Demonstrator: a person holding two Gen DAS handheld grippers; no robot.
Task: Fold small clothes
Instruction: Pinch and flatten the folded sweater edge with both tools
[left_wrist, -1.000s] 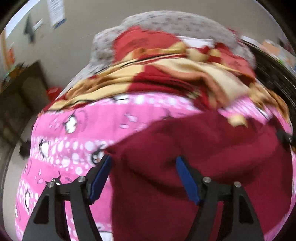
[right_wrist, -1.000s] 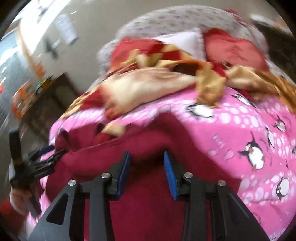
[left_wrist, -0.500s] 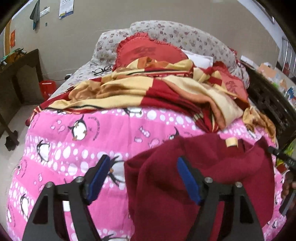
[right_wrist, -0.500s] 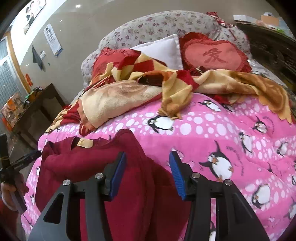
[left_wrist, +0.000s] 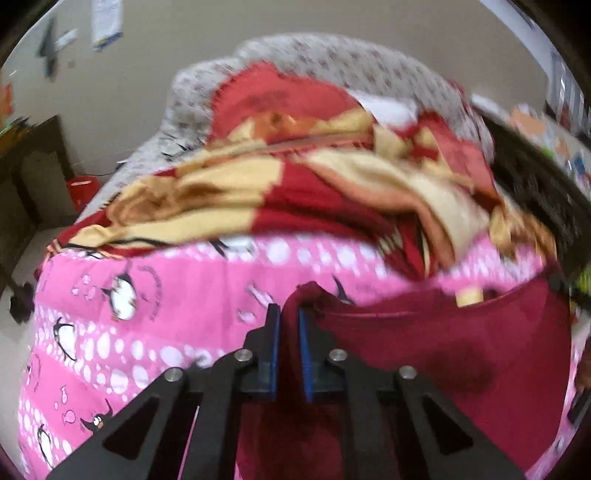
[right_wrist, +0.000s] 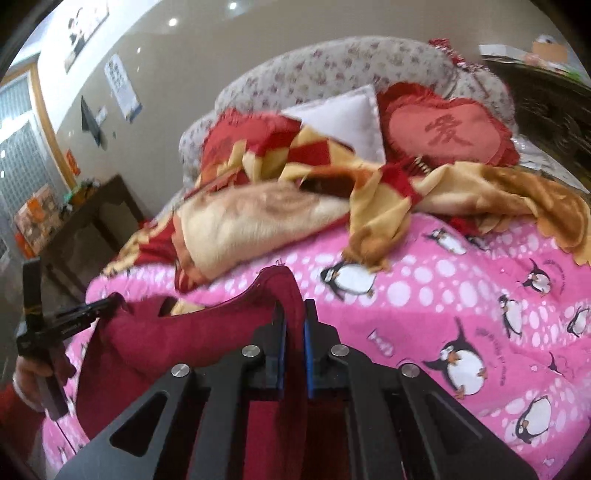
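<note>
A dark red garment (left_wrist: 443, 350) lies on the pink penguin bedcover (left_wrist: 155, 295). My left gripper (left_wrist: 289, 321) is shut on its left top corner, cloth pinched between the blue pads. In the right wrist view my right gripper (right_wrist: 294, 325) is shut on the garment's (right_wrist: 177, 347) right top corner. The top edge hangs between the two grippers, with a tan label showing inside the neck. The left gripper (right_wrist: 92, 314) shows at the far left of the right wrist view, holding the other corner.
A rumpled red and yellow blanket (right_wrist: 295, 206) lies across the bed behind the garment. Behind it are a red heart cushion (right_wrist: 447, 129), a white pillow (right_wrist: 347, 118) and a flowered headboard (right_wrist: 332, 70). A dark wooden desk (right_wrist: 96, 225) stands left of the bed.
Both grippers were open around the garment's top edge. Now both have shut on its two top corners and drawn the edge out between them.
</note>
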